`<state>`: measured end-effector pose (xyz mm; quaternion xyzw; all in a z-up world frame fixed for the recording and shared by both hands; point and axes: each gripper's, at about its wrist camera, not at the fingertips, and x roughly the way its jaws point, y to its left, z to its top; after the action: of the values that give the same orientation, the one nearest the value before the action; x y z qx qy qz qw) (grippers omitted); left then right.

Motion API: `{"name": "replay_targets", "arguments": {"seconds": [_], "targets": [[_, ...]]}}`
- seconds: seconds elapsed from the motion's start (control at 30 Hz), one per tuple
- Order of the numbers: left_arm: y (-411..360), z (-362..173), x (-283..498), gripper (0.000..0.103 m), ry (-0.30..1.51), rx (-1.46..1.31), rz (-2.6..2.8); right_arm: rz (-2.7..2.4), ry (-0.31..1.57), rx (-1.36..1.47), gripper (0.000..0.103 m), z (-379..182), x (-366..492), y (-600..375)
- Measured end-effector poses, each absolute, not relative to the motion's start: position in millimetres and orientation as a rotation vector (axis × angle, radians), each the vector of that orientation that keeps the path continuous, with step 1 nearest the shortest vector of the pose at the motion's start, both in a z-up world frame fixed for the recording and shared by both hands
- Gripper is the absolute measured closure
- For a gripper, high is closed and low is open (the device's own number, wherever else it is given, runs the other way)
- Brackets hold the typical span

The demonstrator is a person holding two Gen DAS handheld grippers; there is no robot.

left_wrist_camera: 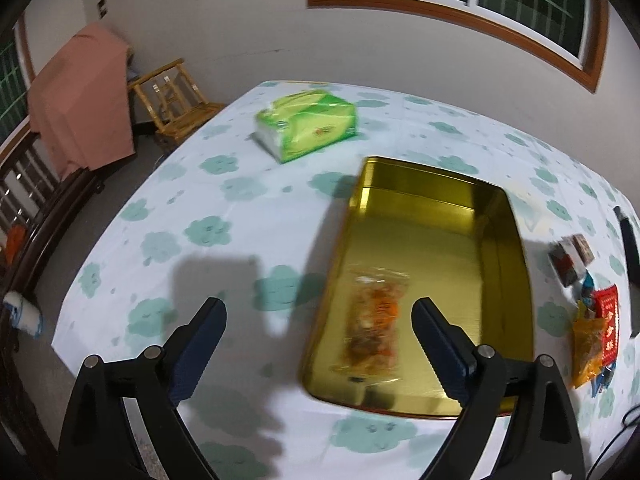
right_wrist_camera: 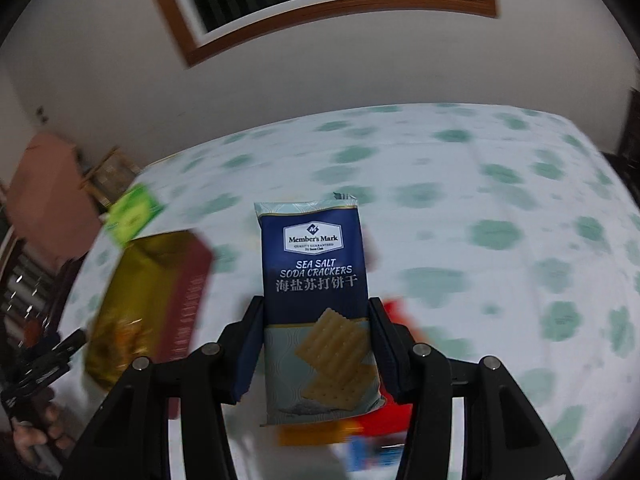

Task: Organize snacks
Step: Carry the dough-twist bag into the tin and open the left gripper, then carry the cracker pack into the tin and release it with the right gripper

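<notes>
Gold metal tin, rectangular, holds a crinkly clear snack bag; my left gripper hangs released above it. Beside the tin, my right gripper clamps a glossy cracker packet.

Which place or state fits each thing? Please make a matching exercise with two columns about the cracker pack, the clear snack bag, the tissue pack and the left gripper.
Things:
1. Cracker pack
2. Clear snack bag
3. Green tissue pack
4. Left gripper

Places or states:
A. lying inside the gold tin
B. open, with nothing between its fingers
C. on the tablecloth, beyond the tin
D. clamped between the fingers of the right gripper

Right pairs: 1-D, 2-A, 3-C, 4-B
</notes>
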<state>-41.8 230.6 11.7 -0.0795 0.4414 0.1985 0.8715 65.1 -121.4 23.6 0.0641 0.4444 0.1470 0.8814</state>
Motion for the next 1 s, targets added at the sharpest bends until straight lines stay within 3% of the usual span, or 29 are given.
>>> {"name": "replay_targets", "arguments": {"seconds": [0.43, 1.0], "targets": [[291.1, 7.4, -81.8, 0.010, 0.939, -0.251, 0.541, 0.511, 0.998, 0.019, 0.052, 11.2, 34.6, 40.8], [321.2, 0.9, -99.7, 0.010, 0.964, -0.328, 0.610, 0.542, 1.063, -0.135, 0.052, -27.4, 29.9, 103.5]]}}
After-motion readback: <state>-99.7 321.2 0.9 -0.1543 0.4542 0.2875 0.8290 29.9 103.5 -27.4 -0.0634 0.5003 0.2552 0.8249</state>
